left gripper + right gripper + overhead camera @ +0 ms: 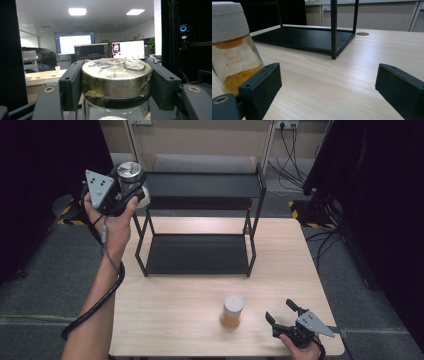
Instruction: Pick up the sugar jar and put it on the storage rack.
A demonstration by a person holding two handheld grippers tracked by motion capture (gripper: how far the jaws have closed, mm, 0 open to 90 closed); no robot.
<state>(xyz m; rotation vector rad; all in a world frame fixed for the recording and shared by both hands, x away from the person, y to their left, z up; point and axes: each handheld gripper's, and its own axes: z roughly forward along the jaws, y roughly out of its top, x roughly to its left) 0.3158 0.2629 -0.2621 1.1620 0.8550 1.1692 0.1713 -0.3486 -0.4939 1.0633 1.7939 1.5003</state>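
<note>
jaws of the left gripper (131, 184) are clamping the silver-lidded jar (129, 171) by its metal lid, holding it up in the air at the left end of the black rack's top shelf (202, 185), off the bench; in the left gripper view the lid (116, 75) is sitting squarely between the two black pads, touching both, and its top is looking wrinkled with clear film or tape; below the lid the glass body is showing something white inside; no brand or label is readable on it; far behind, monitors are glowing, but their writing is too small to read; the person's left hand (112, 217) is gripping the tool, with its cable trailing down along the forearm.

right gripper (282, 313) is resting low at the near right corner of the wooden bench (175, 320), jaws standing wide apart and holding nothing; the white-capped jar (232, 310) with orange powder is standing upright on the bench just to the left of it, apart from the jaws; in the right gripper view this jar (233, 47) is showing just beyond the left jaw, with no lettering visible on cap or glass; the rack's lower shelf (197, 254) is lying farther back on the bench.
</note>
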